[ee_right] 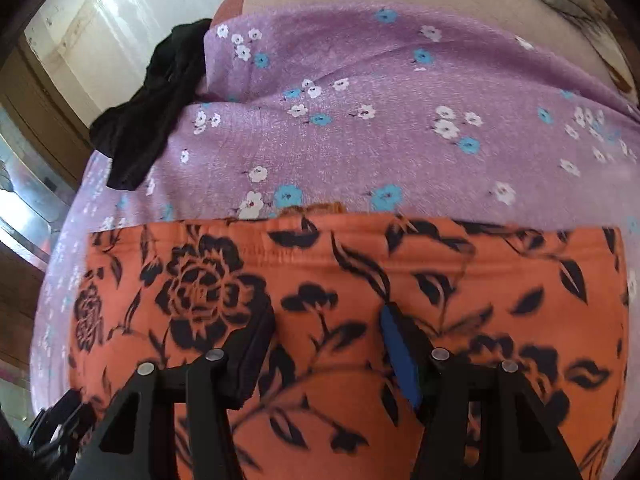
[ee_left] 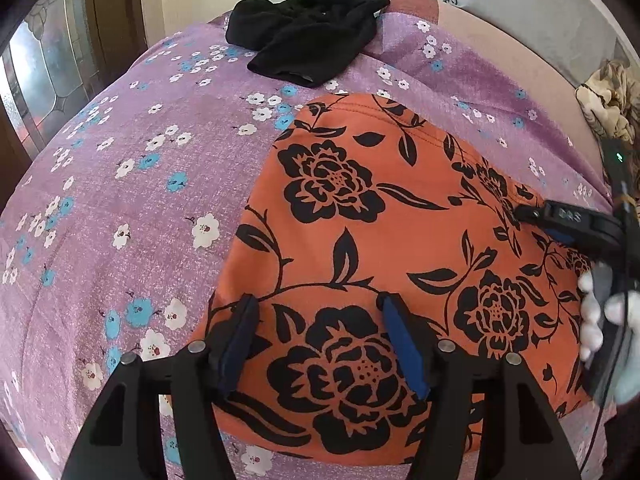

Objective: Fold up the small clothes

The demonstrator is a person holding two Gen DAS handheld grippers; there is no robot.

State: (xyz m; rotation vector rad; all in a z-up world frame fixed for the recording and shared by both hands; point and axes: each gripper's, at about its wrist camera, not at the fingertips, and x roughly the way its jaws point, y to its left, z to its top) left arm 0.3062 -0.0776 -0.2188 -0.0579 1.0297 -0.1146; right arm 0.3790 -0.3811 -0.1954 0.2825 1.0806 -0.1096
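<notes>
orange black-floral cloth garment (ee_left: 380, 240) lying flat on purple flowered bedsheet (ee_left: 120, 200), seemingly released to settle fold; left tool (ee_left: 316, 344) and right tool (ee_right: 326, 356) both hovering part-open, gripping nothing.

You have an orange garment (ee_left: 400, 216) printed with black roses and leaves lying flat and folded on the bed, its stitched hem toward twelve o'clock. At eleven o'clock from it, well apart, a black garment (ee_left: 308, 36) sits crumpled in a loose heap.
</notes>
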